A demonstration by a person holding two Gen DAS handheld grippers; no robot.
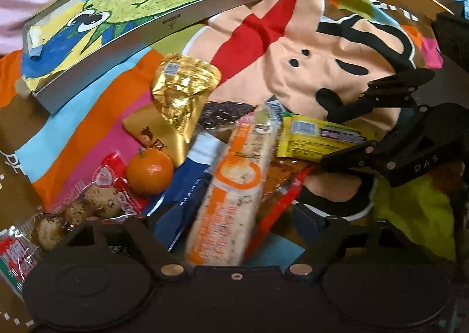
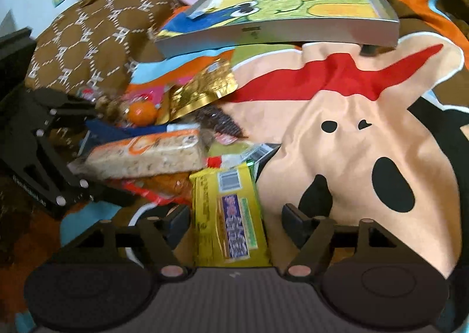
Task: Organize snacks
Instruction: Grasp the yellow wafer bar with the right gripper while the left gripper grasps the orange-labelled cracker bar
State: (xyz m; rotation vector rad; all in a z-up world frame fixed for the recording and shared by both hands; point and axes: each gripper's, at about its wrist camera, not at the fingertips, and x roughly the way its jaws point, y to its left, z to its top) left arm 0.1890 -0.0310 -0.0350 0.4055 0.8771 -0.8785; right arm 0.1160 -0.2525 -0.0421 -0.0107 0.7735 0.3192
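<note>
Snacks lie heaped on a cartoon blanket [image 2: 366, 139]; left gripper [image 1: 231, 215] straddles an orange rice bar [image 1: 234, 186], right gripper [image 2: 234, 215] a yellow packet [image 2: 228, 215], both jaws apart.

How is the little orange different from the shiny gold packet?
The tangerine is round and smooth; the gold foil packet is flat-edged and crinkled. The tangerine is plain orange with a small stem; the gold foil packet is metallic with a printed code. The tangerine is smaller. Both lie in the snack pile on the cartoon blanket.
</note>
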